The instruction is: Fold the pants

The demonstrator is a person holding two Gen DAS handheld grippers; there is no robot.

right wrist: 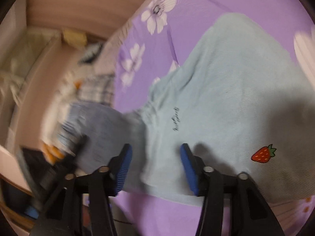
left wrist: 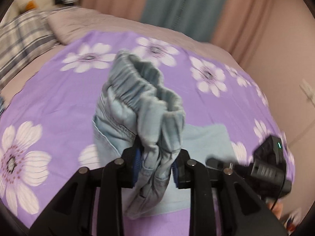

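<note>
A pair of light blue denim-like pants (left wrist: 137, 106) with a gathered elastic waistband is seen on a bed covered by a purple sheet printed with white flowers (left wrist: 49, 102). In the left wrist view, a bunched part of the pants below the waistband is clamped between the blue-padded fingers (left wrist: 137, 157) of the left gripper (left wrist: 156, 164), and the waistband is lifted clear of the sheet so that it stands up in front of the camera, while a flat part of the pale blue cloth lies on the sheet behind and to the right. The right gripper's black body (left wrist: 269, 163) is seen blurred at the right edge of that view. In the right wrist view, the right gripper (right wrist: 155, 167) is shown with its blue fingers (right wrist: 123, 169) spread apart and nothing pressed between them; the flat pale blue cloth (right wrist: 226, 98), marked with a small red strawberry (right wrist: 262, 154) and a line of dark script, lies spread on the sheet under and beyond them. The raised, bunched part of the pants is seen blurred at the left of that view. A striped grey and white pillow (left wrist: 21, 37) and pink and teal curtains (left wrist: 187, 5) are seen beyond the bed.
</note>
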